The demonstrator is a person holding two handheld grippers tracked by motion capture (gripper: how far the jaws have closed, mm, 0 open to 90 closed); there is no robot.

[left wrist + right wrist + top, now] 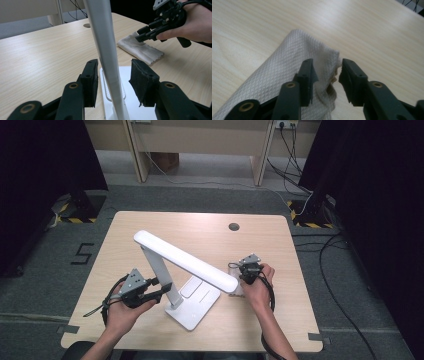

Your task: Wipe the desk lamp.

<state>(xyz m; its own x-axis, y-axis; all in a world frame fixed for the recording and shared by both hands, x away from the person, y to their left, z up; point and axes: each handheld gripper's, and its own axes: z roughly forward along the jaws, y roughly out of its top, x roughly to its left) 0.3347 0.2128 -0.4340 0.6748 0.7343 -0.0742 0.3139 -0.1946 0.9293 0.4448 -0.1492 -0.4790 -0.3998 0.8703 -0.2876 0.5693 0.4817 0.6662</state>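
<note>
A white desk lamp (192, 307) stands on the wooden table (150, 227), its long head (185, 261) slanting out over the base. My left gripper (161, 288) is open around the lamp's upright post (106, 45); a gap shows between the post and each pad. A white waffle-weave cloth (284, 67) lies right of the lamp base, also seen as the cloth (140, 48) in the left gripper view. My right gripper (327, 63) hangs open over the cloth's rumpled edge, which lies between the jaws without being pressed. The right gripper (140, 36) points down at the cloth.
A round cable hole (234, 226) sits near the table's far edge. Beyond the table stand a wooden desk (200, 140) and black curtains, with cables (300, 175) on the grey floor at the right. Bare tabletop lies left of the lamp and behind it.
</note>
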